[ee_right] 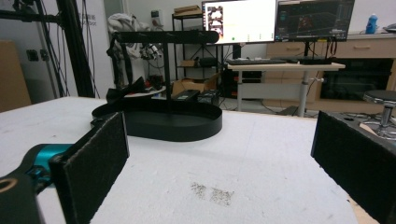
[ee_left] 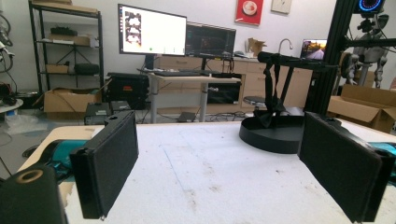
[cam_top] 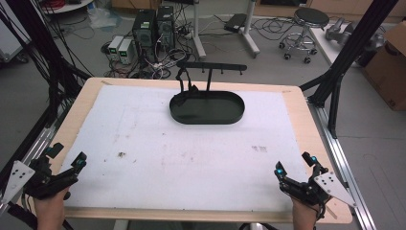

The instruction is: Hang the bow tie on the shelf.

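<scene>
I held my left tongs (cam_top: 67, 155) and right tongs (cam_top: 294, 165) spread and empty at the near corners of the tabletop (cam_top: 191, 158), well apart from the black tray (cam_top: 207, 108) at the far middle.

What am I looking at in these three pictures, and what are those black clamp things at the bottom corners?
No robot here: a person stands at a table and holds a hand tool in each hand. Each tool is a gripper with two black padded jaws. In the high view, taken from above the person's side, the left gripper sits at the near left corner and the right gripper at the near right. The other two pictures come from small cameras riding on the grippers, looking out between their own jaws. On the table's white sheet stands a black oval tray with a stand and crossbar rising from it; something dark hangs from the bar. Both grippers are open and hold nothing.
</scene>
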Demonstrator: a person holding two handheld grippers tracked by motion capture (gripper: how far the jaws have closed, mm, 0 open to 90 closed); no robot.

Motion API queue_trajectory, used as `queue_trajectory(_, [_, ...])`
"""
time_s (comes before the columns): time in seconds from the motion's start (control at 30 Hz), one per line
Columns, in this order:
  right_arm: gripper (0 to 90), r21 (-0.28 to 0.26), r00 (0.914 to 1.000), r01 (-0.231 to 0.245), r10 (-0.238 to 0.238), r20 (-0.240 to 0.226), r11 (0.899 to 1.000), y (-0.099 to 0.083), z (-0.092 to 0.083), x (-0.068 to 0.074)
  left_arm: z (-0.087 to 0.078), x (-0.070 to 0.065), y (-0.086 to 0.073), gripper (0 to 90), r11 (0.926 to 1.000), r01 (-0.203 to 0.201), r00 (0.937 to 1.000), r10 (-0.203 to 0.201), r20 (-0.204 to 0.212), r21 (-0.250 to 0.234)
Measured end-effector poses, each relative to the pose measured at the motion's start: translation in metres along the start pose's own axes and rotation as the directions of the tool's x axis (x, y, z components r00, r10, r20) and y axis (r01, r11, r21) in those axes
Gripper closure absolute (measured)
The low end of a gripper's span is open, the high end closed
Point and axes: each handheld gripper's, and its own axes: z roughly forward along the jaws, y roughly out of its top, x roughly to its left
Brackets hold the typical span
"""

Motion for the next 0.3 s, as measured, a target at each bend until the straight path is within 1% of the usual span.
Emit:
queue_trajectory(0.1, [3.1,0.000,1.0000,0.007,-0.007,-0.007,1.000,0.0011,0.0005,0.0008,0.0002,0.0001,0.0002,12.7,1.0000,-0.002,1.0000,0.002,-0.002,0.002])
queue_trajectory(0.3, [3.1,-0.001,0.9999,0.008,-0.008,-0.006,1.000,0.0021,0.0004,0.0008,0.0007,-0.0012,0.0014,12.7,0.9999,-0.012,0.9999,0.012,0.001,0.001])
